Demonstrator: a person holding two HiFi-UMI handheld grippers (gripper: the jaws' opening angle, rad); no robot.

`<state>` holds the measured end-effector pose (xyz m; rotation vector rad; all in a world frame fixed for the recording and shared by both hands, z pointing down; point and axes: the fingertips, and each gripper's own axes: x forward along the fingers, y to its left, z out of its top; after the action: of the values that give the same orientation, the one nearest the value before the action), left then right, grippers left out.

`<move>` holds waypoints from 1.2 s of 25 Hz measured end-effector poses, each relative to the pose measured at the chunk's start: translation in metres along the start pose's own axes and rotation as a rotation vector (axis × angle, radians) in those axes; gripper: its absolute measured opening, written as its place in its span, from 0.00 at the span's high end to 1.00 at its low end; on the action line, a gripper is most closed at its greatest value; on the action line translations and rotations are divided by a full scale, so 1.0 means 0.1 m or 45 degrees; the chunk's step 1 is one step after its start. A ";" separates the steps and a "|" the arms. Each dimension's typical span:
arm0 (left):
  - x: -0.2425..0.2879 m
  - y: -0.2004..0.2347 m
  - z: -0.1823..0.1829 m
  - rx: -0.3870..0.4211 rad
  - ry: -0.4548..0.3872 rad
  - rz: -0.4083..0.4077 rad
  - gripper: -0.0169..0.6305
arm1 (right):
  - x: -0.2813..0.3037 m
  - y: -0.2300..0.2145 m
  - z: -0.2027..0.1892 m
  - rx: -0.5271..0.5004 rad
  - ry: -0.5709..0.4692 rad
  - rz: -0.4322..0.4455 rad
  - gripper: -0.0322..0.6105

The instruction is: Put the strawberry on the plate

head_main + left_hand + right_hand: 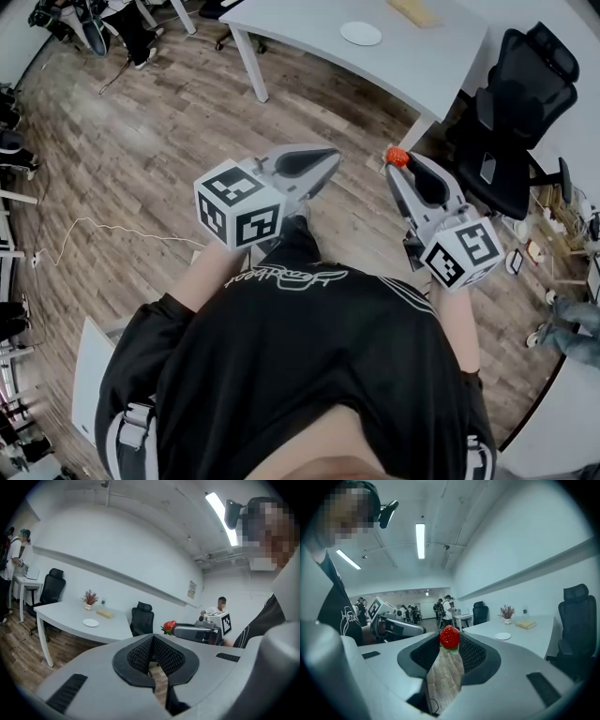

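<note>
A red strawberry is pinched at the tips of my right gripper, which is shut on it and held in the air over the wooden floor. In the left gripper view the same strawberry shows at the right gripper's tip. My left gripper hovers beside it, shut with nothing in it. The small white plate lies on the white table ahead, well apart from both grippers.
A yellowish block and a potted plant also stand on the table. Black office chairs stand at its right. A white cable lies on the floor at left. People stand in the background.
</note>
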<state>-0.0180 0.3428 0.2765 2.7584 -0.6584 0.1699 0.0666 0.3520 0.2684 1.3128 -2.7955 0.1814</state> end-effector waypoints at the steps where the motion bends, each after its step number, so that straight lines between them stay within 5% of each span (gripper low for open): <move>1: 0.01 0.03 0.00 -0.002 -0.001 0.001 0.96 | 0.02 -0.02 0.00 -0.001 0.003 -0.002 0.76; 15: 0.49 0.92 0.16 -0.040 0.024 -0.032 0.96 | 0.77 -0.69 -0.08 0.028 0.044 -0.058 0.76; 30: 1.43 2.84 0.75 -0.099 0.144 -0.106 0.96 | 2.36 -2.07 0.11 0.190 0.063 -0.179 0.76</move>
<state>-0.0180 0.0177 0.3054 2.6732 -0.5087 0.2731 0.0751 0.0398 0.2968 1.5074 -2.6819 0.4172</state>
